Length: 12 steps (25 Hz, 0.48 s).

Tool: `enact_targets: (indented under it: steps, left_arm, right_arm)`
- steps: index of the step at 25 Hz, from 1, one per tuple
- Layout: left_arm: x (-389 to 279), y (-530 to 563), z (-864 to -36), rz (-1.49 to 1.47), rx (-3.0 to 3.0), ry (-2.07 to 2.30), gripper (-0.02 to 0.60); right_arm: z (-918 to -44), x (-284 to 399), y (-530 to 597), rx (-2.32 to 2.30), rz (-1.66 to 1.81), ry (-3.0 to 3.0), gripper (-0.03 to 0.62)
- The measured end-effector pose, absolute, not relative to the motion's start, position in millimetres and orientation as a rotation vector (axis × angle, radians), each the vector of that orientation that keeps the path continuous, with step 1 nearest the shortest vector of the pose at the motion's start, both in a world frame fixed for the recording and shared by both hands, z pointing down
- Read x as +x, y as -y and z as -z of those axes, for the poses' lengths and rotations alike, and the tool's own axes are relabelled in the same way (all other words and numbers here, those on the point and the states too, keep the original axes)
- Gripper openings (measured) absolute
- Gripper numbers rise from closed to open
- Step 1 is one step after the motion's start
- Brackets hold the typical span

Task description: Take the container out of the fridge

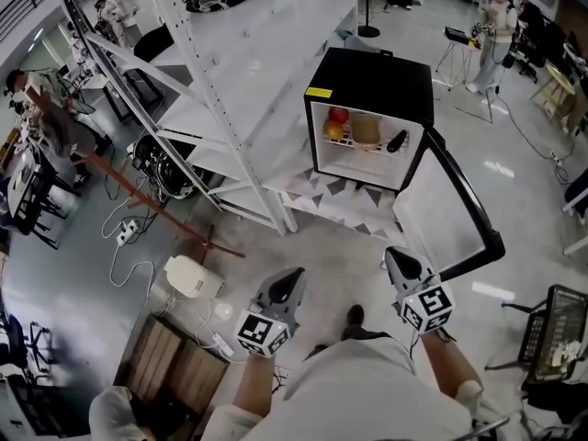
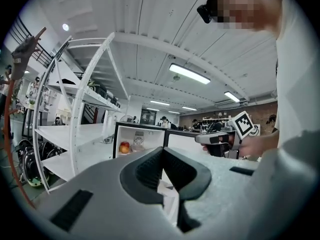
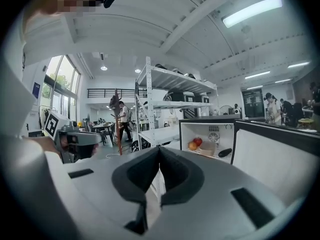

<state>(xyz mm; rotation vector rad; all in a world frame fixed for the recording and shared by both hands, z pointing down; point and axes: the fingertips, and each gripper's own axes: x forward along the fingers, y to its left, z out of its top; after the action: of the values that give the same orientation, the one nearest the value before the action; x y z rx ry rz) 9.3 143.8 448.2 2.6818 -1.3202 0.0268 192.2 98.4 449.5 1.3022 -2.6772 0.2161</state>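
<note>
Container (image 1: 366,129): middle of the fridge (image 1: 372,79) shelf, fruit (image 1: 335,123) to its left, dark object (image 1: 397,141) to its right.

Untouched, so this looks like the approach step.

Left claw (image 1: 295,274) and right claw (image 1: 394,254): jaws pressed together, empty, well short of the fridge.

Next, probably: move in and spread one claw.

Right gripper view shows the container side-on. Head view shows the door (image 1: 441,200) swung right.

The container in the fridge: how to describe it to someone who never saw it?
Find the small black fridge beside the white shelving, door open. Inside, the container sits in the middle, fruit to its left and a dark oblong thing to its right. It alone is a pale beige tub.
</note>
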Motion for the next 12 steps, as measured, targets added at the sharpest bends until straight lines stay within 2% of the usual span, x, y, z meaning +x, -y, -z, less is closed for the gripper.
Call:
enact_targets:
  steps: [12]
  left_arm:
    - [44.3,-65.4,-450.9,-0.033,2.652,1.368,0.004]
  right_arm:
    - [-455.7,220.8,-13.5,1.220,-0.239,2.702,0.006]
